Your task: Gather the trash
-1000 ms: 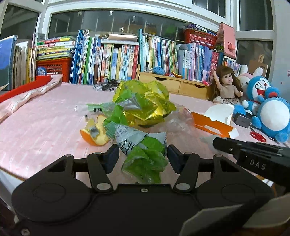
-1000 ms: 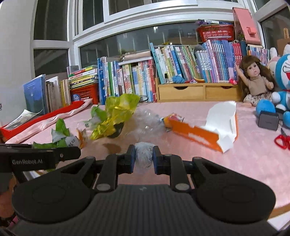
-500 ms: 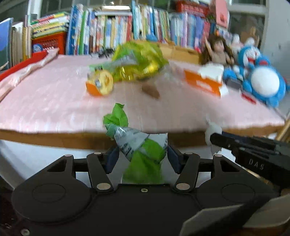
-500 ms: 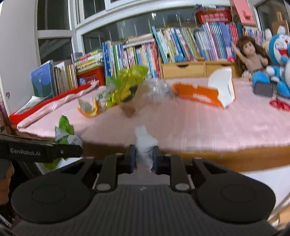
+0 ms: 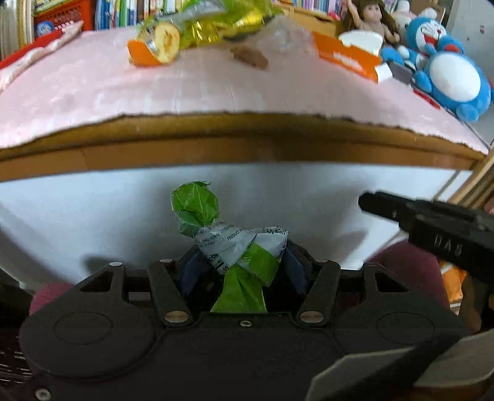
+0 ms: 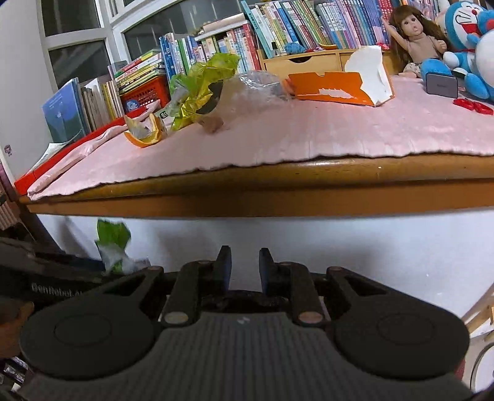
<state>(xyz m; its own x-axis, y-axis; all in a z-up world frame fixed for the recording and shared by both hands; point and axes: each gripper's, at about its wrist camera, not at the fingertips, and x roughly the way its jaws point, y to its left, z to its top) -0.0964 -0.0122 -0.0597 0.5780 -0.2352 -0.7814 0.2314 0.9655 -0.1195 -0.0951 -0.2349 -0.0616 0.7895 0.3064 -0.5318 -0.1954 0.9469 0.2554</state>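
- Left gripper (image 5: 239,262) clamps a crumpled green wrapper (image 5: 237,246) below the table's wooden edge (image 5: 247,145).
- Right gripper (image 6: 244,262) hangs beside it, jaws narrowly parted with nothing between them (just white wall beyond).
- Up on the pink cloth (image 6: 308,132): orange peel (image 6: 143,131), yellow foil (image 6: 203,86), a torn orange box (image 6: 333,88).
- Behind stand the books (image 6: 278,24), a doll (image 6: 416,37) and blue plush toys (image 5: 447,71).

A home, likely a child's room: rows of books (image 6: 278,27), a doll (image 6: 416,40) and blue plush toys (image 6: 466,37) line the bench's (image 6: 278,185) far edge.
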